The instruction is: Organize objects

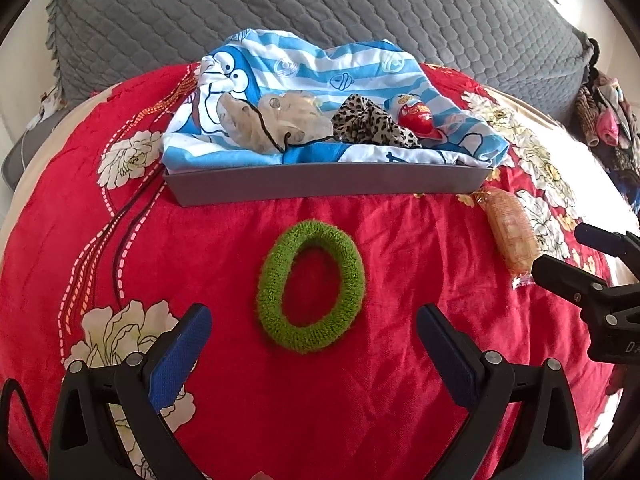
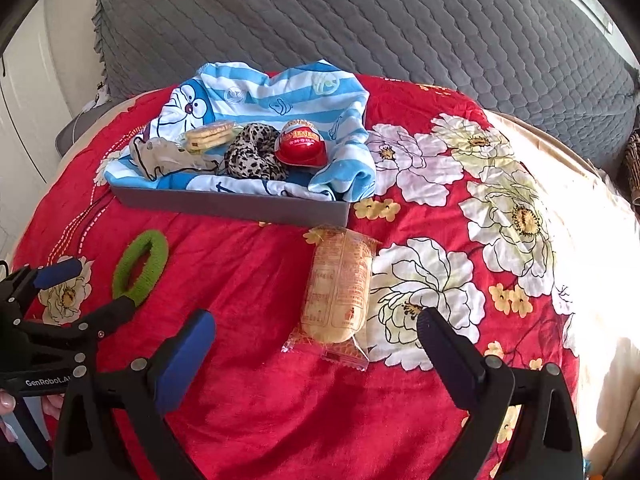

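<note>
Right now both grippers hang over a red blanket [image 2: 260, 400] with big white flowers on it. The left gripper [image 1: 314, 330] has its jaws wide open, and nothing is between them. The fuzzy green hair ring [image 1: 311, 286] lies flat on the blanket just past the blue pads, a little closer to the right one, and it touches neither. The right gripper [image 2: 316, 334] is wide open too, holding nothing. A wrapped snack cake [image 2: 338, 288] lies on the blanket just past its fingers, with its near end reaching in between the tips. Farther away sits a gray tray [image 2: 240, 206] lined with a blue and white striped cartoon cloth [image 2: 280, 96]. In the tray, from left to right, are a clear hair clip [image 2: 168, 156], a small pack of crackers [image 2: 210, 134], a leopard print scrunchie [image 2: 252, 152] and a red and white egg toy [image 2: 302, 144]. The snack cake lies near the tray's right corner, and the green ring is well to the left of the cake. Behind everything is a gray quilted cover [image 2: 360, 20].
</note>
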Action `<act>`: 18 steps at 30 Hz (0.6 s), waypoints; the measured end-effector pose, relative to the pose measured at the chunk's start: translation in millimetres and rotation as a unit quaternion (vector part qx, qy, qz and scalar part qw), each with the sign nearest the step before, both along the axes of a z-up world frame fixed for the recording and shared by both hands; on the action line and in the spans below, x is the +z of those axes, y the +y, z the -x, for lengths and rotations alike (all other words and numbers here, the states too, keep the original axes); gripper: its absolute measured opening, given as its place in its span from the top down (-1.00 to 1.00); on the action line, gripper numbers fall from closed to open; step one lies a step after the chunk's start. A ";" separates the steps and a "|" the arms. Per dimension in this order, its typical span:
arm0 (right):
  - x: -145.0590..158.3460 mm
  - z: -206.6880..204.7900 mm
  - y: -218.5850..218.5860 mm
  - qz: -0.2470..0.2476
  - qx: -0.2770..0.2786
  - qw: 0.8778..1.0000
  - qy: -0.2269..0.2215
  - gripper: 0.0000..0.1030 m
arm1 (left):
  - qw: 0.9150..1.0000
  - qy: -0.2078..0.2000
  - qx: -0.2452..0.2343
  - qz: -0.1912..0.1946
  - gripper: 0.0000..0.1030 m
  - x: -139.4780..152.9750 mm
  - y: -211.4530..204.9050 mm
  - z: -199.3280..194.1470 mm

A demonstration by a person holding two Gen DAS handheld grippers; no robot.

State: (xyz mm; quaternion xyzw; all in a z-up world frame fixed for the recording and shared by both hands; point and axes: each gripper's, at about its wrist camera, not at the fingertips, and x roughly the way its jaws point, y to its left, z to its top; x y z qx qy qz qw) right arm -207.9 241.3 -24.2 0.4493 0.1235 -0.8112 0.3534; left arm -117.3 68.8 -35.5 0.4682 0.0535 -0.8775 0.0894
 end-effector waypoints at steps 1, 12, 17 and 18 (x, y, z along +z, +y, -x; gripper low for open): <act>-1.5 0.5 -0.3 -0.001 -0.001 1.000 -0.001 -0.97 | 1.000 -0.001 -0.001 -0.001 -0.97 -1.1 -0.2 0.7; -14.4 6.9 -3.2 -0.010 0.000 1.000 -0.009 -0.97 | 1.000 -0.008 0.001 -0.008 -0.97 -12.9 -1.6 7.5; -17.5 10.1 -4.2 -0.012 0.000 1.000 -0.008 -0.97 | 1.000 -0.009 0.002 -0.011 -0.97 -17.4 -2.2 10.3; -18.5 11.0 -4.5 -0.013 0.000 1.000 -0.009 -0.97 | 1.000 -0.009 0.001 -0.012 -0.97 -18.1 -2.2 10.8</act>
